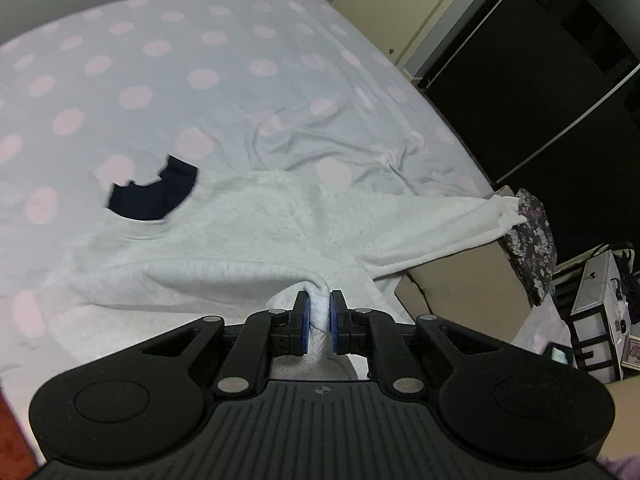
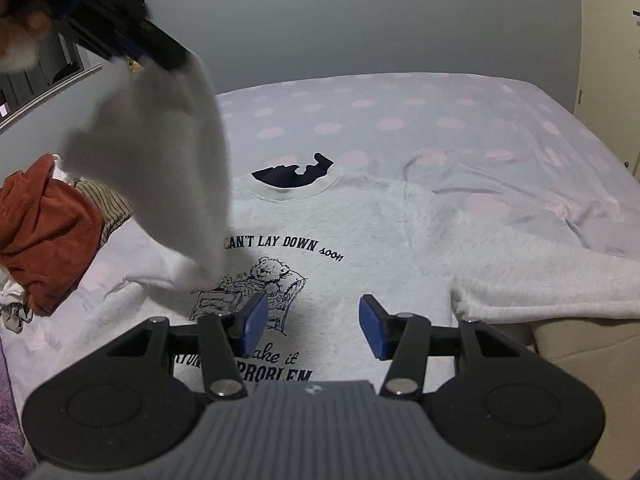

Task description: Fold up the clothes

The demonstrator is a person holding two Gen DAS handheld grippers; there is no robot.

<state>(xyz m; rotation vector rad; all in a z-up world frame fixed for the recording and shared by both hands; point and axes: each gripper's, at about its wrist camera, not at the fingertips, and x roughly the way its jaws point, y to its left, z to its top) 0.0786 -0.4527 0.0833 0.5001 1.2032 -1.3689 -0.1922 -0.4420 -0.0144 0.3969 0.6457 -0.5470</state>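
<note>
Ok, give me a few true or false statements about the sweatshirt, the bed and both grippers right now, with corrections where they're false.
1. The left gripper has its jaws shut on a sleeve of the white sweatshirt. True.
2. The right gripper holds the other sleeve. False: its jaws are open and empty above the chest print.
3. The bedsheet has pink dots. True.
4. The sweatshirt lies print side down. False: the bear print faces up.
</note>
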